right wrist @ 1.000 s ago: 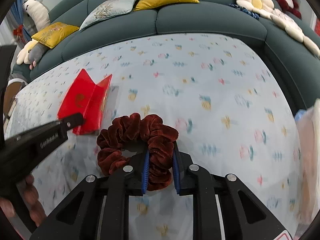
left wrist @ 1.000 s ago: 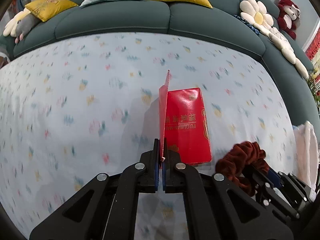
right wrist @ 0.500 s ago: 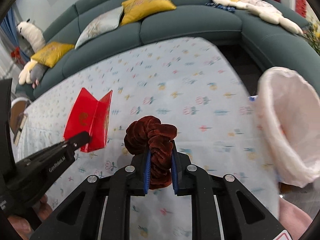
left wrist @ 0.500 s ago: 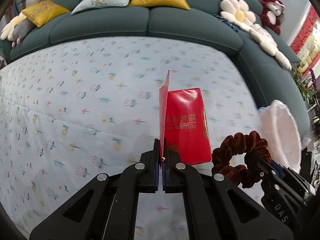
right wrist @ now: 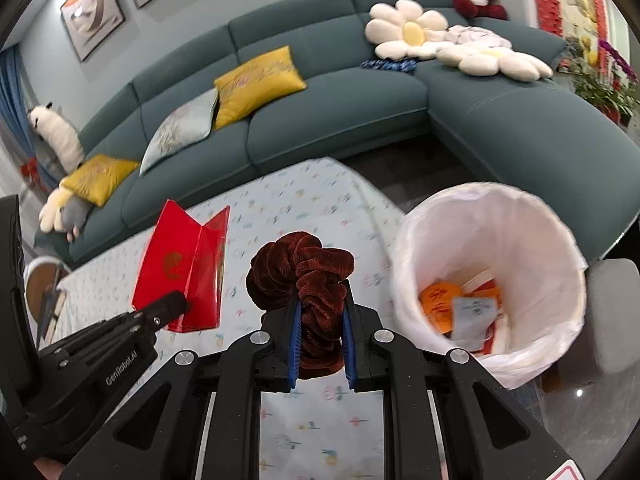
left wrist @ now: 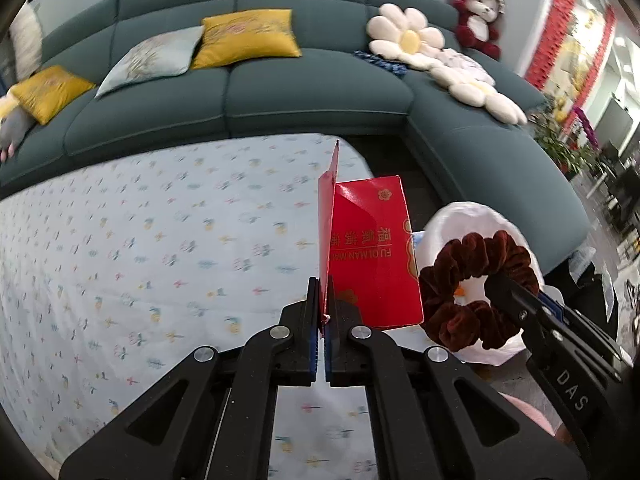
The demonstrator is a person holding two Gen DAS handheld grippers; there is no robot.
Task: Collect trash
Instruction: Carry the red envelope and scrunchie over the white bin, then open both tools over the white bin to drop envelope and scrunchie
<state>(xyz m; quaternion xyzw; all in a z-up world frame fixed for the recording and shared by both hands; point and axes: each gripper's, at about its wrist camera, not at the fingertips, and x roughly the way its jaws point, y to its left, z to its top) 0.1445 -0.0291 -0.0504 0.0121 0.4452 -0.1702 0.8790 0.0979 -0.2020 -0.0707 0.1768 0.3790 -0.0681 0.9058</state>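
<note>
My left gripper (left wrist: 323, 300) is shut on the edge of a folded red envelope (left wrist: 372, 256) and holds it upright in the air above the table. The right gripper (right wrist: 321, 308) is shut on a dark red velvet scrunchie (right wrist: 300, 264). From the left wrist view the scrunchie (left wrist: 476, 292) hangs just right of the envelope, in front of the white-lined trash bin (left wrist: 460, 220). In the right wrist view the envelope (right wrist: 184, 272) is at the left and the bin (right wrist: 492, 272) at the right, its mouth open with paper scraps inside.
A table with a pale floral cloth (left wrist: 140, 248) lies below both grippers. A teal corner sofa (right wrist: 340, 104) with yellow cushions, flower pillows and a red plush bear runs behind. Dark floor lies between table and sofa. A grey stool (right wrist: 612, 312) stands right of the bin.
Both grippers have risen and swung right with the envelope and scrunchie still held. The trash bin has come into view and now sits close beside the scrunchie.
</note>
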